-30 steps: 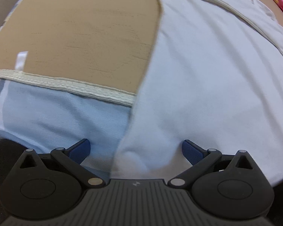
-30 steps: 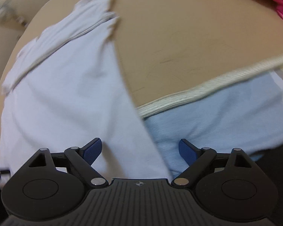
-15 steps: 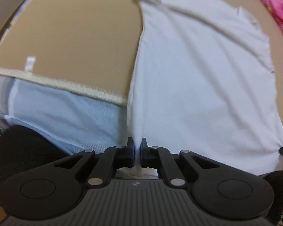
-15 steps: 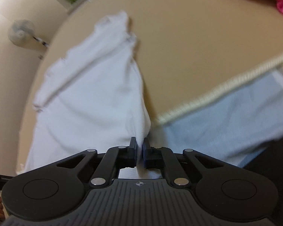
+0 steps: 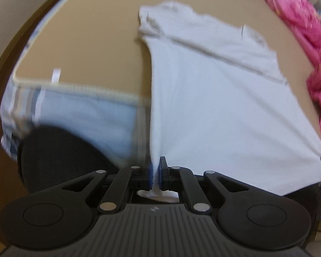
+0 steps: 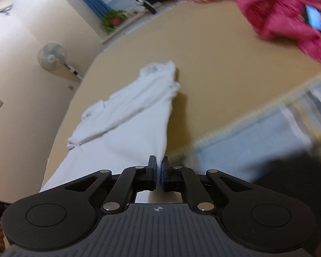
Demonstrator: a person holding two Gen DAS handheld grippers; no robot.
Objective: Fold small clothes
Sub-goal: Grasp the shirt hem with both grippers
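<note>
White garment point(image 5: 220, 98) spread on tan tabletop point(image 5: 92, 49), near hem raised and stretched between both claws. Left claw point(image 5: 154, 172): jaws closed, cloth corner pinched between blue pads. Right claw point(image 6: 158, 172): jaws closed likewise on the other hem corner. Far end with sleeves lies flat toward 12 o'clock. Pink fabric point(image 5: 306, 32) at 2 o'clock on tabletop. Light-blue cloth point(image 5: 85, 115) drapes the tabletop's near edge, 9 o'clock.

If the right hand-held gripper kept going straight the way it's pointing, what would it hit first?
Probably the white shirt it is shut on, which stretches ahead of the right hand-held gripper onto the tan surface; depth is unclear.
</note>
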